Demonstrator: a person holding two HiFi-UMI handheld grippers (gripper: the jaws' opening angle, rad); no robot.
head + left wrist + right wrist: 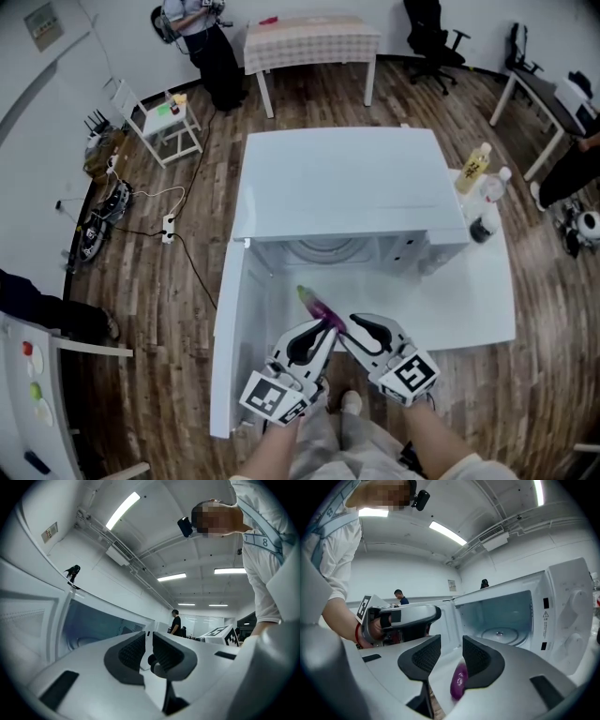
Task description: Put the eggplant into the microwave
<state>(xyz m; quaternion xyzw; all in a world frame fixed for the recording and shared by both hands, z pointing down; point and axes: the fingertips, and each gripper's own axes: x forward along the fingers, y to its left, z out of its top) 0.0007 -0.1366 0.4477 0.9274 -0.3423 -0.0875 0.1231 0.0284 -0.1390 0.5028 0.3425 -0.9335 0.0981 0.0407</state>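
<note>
A purple eggplant (319, 305) with a green stem lies on the white table (469, 309), just in front of the open microwave (337, 187). Both grippers hover at its near end. My right gripper (349, 324) is open. In the right gripper view the eggplant (459, 684) lies low between the fingers, partly behind the right one, with no pad pressing on it. The empty microwave cavity (501, 616) with its turntable is straight ahead. My left gripper (328, 328) sits close beside it. In the left gripper view its jaws (148, 641) stand only slightly apart, holding nothing.
The microwave door (230, 337) is swung out to the left, toward me, and its window (93, 625) fills the left gripper view's left side. Two bottles (473, 169) (492, 202) stand to the right of the microwave. A person stands far behind.
</note>
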